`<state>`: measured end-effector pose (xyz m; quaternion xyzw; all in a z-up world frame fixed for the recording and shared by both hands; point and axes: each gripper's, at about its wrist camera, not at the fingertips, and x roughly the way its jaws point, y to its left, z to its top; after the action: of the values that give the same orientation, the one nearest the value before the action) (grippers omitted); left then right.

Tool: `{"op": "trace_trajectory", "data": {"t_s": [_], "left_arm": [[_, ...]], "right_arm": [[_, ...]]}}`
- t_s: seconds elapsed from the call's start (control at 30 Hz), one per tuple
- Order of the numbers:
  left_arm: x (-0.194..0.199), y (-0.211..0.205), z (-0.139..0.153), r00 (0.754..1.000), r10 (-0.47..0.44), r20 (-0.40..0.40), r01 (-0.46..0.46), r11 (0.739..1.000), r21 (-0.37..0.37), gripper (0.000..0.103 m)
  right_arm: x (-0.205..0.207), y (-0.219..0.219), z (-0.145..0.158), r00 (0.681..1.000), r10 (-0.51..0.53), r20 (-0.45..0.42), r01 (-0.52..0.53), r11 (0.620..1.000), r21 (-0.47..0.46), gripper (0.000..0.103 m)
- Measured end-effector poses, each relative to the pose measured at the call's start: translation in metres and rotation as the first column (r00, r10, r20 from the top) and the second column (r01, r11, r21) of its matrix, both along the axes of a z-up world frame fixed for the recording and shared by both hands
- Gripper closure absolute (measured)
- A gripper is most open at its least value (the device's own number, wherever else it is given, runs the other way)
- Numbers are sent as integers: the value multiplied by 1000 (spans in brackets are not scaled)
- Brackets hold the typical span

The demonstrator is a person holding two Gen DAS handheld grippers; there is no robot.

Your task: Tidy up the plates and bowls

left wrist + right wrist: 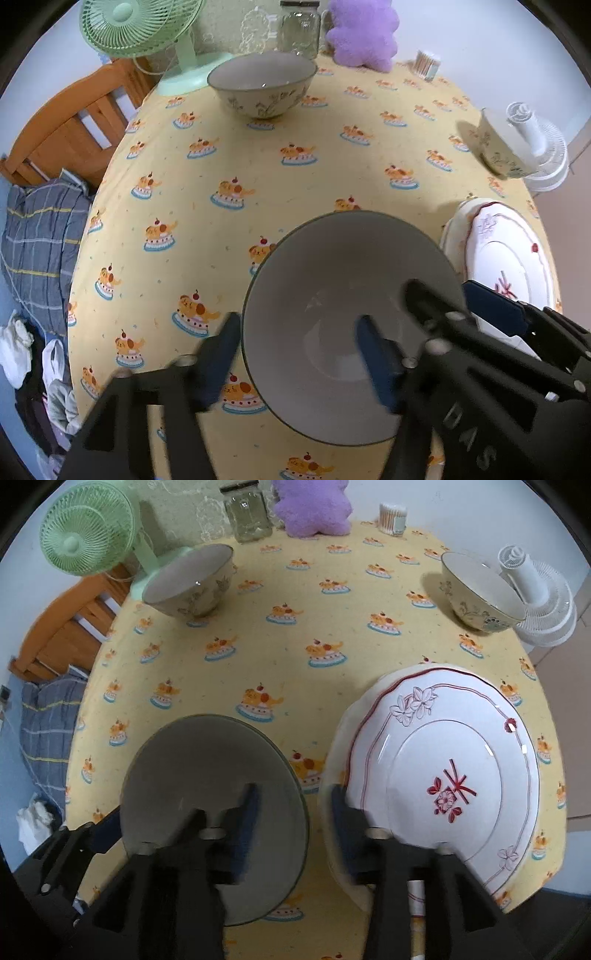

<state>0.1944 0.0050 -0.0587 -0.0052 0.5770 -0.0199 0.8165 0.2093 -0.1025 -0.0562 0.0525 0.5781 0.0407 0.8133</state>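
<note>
Yellow cloth printed with cake cartoons covers the round table [295, 635] where the work is set. Nearest the person stands a big grey bowl [347, 314], and the left gripper [295, 354] straddles its near-left rim: one finger [218, 358] sits outside the wall, the other reaches down inside, with a clear gap still between them, so the tongs are wide and not yet pinching. Just to the right of that bowl lies a stack of two plates [443, 775], the upper one white with red flowers. The right gripper [293, 827] hangs over the strip of cloth between bowl and plates, its tongs also spread wide, one finger over the bowl's rim and the other at the plates' edge, holding nothing. Farther back, well apart from each other, stand two smaller patterned bowls, one on the left [190, 585] by a green fan [85, 531] and one on the right [480, 594] by a white fan [535, 590]; a glass jar [249, 513] and a purple plush toy [314, 506] line the far edge. The plates look already gathered, so the step in hand seems to be taking up the big bowl. Next, the left tongs would need to close firmly on the rim and lift it level, since a one-sided grip on a heavy bowl could let it tip.
</note>
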Motion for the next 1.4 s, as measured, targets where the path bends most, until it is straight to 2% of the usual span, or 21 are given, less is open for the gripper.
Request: {"op": "trace_trajectory", "data": {"t_s": [0.03,0.07,0.1,0.23,0.53,0.63,0.77,0.9,1.1,1.23,1.4], "left_arm": [[-1,0,2,1000,-6,9,6,1000,3,28],[-3,0,5,1000,-15,18,15,1000,0,26],[-3,2,7,999,-20,25,20,1000,-7,21],[-7,6,21,996,-49,69,50,999,-10,17],[-5,22,51,981,-99,169,106,994,-35,16],[1,24,58,975,-101,200,110,993,-38,16],[14,29,66,972,-76,221,88,995,-41,16],[32,35,66,976,-19,215,40,995,-92,17],[60,35,68,969,63,238,-50,997,-59,17],[78,31,68,966,90,243,-87,996,-23,17],[100,31,63,956,168,240,-171,985,-9,17]], "right_arm": [[-2,1,3,1000,1,12,-1,1000,8,40],[-4,2,5,1000,-4,22,4,1000,-10,30],[-6,3,9,999,-15,38,16,999,-29,24],[-13,6,23,997,-29,76,31,999,-31,24],[-23,17,58,981,-50,187,55,998,-22,24],[-18,23,68,975,-44,216,54,998,-44,24],[-6,26,77,968,-44,246,57,997,-45,24],[14,29,84,965,-11,261,26,998,-55,24],[51,36,86,957,81,279,-55,994,-97,24],[80,35,81,952,166,258,-160,986,-42,24],[111,37,76,938,236,253,-220,971,-92,20]]}}
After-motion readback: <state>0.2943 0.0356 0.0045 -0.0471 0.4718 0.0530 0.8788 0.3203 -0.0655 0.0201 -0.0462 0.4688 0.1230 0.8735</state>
